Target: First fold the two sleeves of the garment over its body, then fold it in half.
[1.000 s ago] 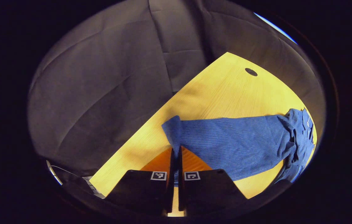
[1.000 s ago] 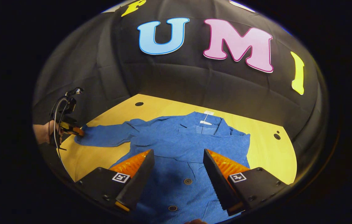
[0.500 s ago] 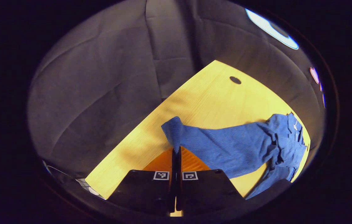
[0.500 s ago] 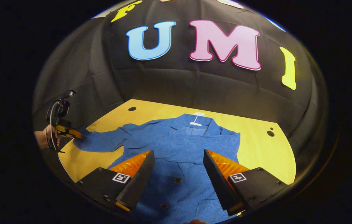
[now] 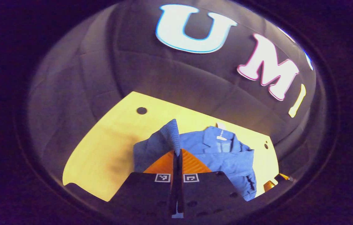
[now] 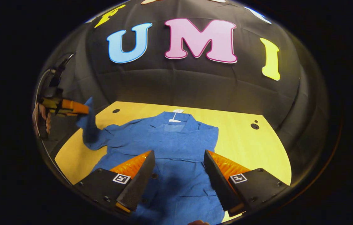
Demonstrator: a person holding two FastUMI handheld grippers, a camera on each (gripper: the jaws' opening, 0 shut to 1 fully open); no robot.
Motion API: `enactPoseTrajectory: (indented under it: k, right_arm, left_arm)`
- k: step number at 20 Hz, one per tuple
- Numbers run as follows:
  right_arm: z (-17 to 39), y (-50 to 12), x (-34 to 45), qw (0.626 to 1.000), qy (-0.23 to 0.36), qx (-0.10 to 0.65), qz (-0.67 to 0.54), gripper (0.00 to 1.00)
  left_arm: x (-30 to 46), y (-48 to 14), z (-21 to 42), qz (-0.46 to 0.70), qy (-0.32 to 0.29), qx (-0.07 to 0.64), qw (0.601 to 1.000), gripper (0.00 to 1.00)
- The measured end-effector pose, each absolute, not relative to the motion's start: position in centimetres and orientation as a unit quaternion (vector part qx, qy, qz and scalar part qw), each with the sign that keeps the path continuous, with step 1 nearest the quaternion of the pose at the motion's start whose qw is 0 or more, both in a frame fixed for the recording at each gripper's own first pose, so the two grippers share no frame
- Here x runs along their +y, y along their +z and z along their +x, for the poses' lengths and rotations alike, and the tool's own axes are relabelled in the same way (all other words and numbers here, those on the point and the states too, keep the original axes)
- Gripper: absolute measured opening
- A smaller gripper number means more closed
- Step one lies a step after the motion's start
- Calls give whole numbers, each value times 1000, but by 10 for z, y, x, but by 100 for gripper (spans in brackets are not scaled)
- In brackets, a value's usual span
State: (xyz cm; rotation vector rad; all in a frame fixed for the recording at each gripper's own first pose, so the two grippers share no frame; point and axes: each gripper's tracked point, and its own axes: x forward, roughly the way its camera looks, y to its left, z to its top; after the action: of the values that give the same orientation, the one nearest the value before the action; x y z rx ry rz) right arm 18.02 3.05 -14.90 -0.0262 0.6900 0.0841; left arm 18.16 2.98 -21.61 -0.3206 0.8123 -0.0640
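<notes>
Flanking jacket (image 6: pixel 176 147): bare table (image 6: pixel 257 150).

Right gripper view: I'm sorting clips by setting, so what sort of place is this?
Most likely a staged recording booth, not a home: a black cloth wall closes in a bare wooden table, where a blue garment lies while handheld grippers work on it.

No readable wording stands on anything here. The garment (image 6: pixel 176 147) carries a small white neck tag (image 6: pixel 176 111) at twelve o'clock of its collar (too small to read). Each gripper's finger bases bear square black-and-white coded markers (image 6: pixel 121 178), no letters.
</notes>
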Motion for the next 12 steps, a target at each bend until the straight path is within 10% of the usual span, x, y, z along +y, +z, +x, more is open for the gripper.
enactPoseTrajectory:
  k: [10,12]
  right_arm:
    - [164,-144,-74,942,-27,334,32,99]
    - [156,-144,-94,940,-46,336,35,99]
  left_arm:
    - [-212,-289,222,-116,-183,460,861,1]
    - [-232,-302,220,-100,-181,474,856,44]
